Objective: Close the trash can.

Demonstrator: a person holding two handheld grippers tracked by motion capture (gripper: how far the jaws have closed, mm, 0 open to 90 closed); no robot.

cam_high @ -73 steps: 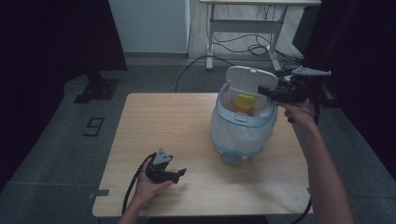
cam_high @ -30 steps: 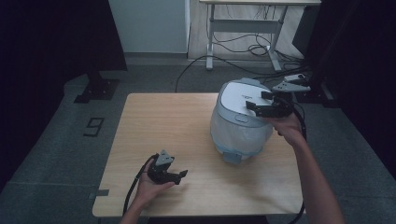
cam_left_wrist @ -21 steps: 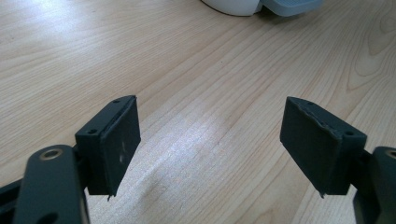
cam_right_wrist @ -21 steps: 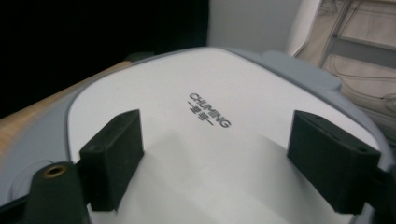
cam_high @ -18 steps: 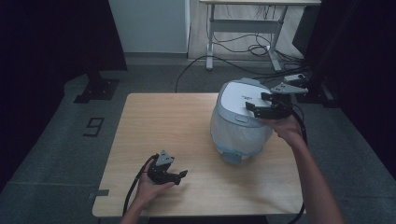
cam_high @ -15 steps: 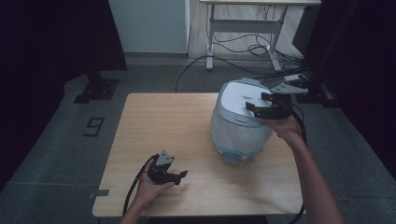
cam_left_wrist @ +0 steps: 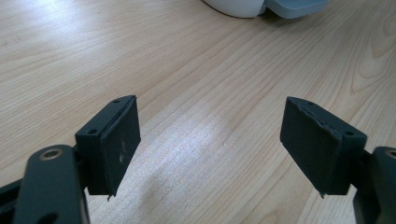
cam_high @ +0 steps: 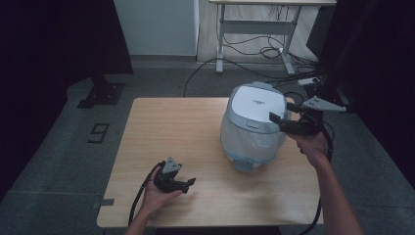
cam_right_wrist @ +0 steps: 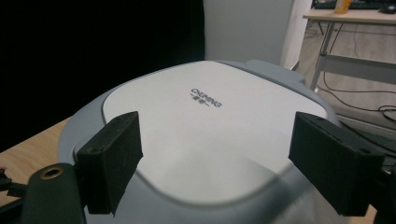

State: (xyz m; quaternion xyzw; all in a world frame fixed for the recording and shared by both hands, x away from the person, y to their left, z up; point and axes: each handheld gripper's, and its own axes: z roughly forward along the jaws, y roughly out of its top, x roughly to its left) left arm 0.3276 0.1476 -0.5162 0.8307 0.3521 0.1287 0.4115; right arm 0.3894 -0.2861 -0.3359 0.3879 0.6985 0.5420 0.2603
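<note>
Rice cooker (cam_high: 254, 125) stands on the table (cam_high: 171, 127), toward its far right part; lid (cam_right_wrist: 205, 121) down, so contents cannot be seen. Right claw (cam_high: 285, 117) hovers just over the cooker's right edge, jaws spread, pinching nothing. Left claw (cam_high: 185, 183) rests on the table well to the near-left of the cooker, jaws spread, empty.

Likely step: seating the lid. To do it well, press flat on the lid's front, above the latch button (cam_high: 253, 123), without tipping the cooker.
</note>
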